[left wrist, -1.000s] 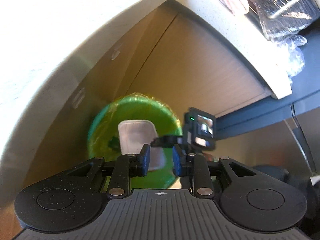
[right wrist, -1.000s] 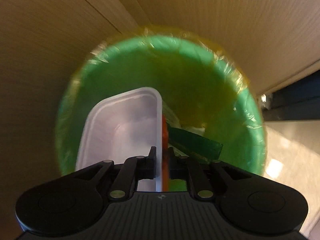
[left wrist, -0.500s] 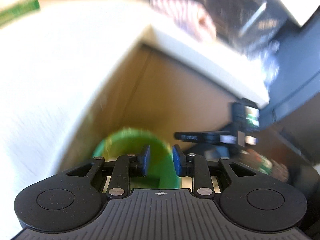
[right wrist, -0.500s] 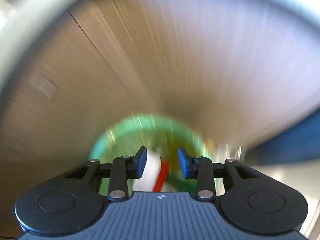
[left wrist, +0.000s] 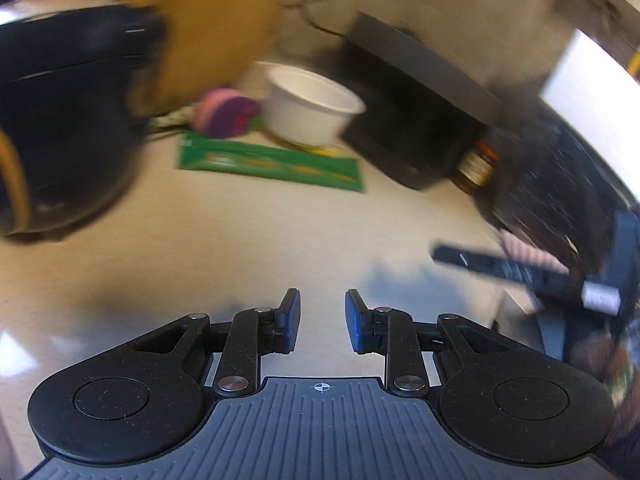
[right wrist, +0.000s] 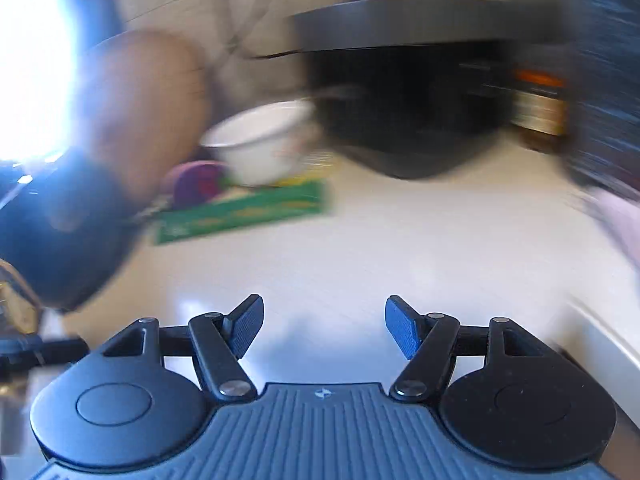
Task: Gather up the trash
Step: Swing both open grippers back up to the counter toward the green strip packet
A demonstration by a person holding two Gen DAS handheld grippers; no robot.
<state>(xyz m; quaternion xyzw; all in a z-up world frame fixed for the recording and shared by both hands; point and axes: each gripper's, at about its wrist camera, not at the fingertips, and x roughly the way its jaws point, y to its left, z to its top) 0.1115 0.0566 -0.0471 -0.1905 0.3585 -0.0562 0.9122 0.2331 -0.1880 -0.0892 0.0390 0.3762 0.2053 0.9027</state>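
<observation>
Both views are blurred by motion. A flat green wrapper (left wrist: 272,162) lies on the pale countertop (left wrist: 240,248), with a white plastic bowl (left wrist: 310,110) and a pink and purple round thing (left wrist: 224,114) behind it. My left gripper (left wrist: 322,320) is open and empty, low over the counter, well short of them. The wrapper (right wrist: 244,210), the bowl (right wrist: 260,146) and the purple thing (right wrist: 198,184) also show in the right wrist view. My right gripper (right wrist: 324,330) is wide open and empty. Its body shows at the right of the left wrist view (left wrist: 520,270).
A black appliance (left wrist: 416,116) stands behind the bowl, with a jar (left wrist: 478,164) beside it. A large black and tan object (left wrist: 68,120) fills the left. A dark crinkled bag (left wrist: 560,184) and a striped cloth (left wrist: 532,252) lie at the right. The counter edge (right wrist: 600,336) runs close on the right.
Both grippers have swung up from the green bin under the counter to the countertop. The right gripper let go of the white container in the bin and opened wider.
</observation>
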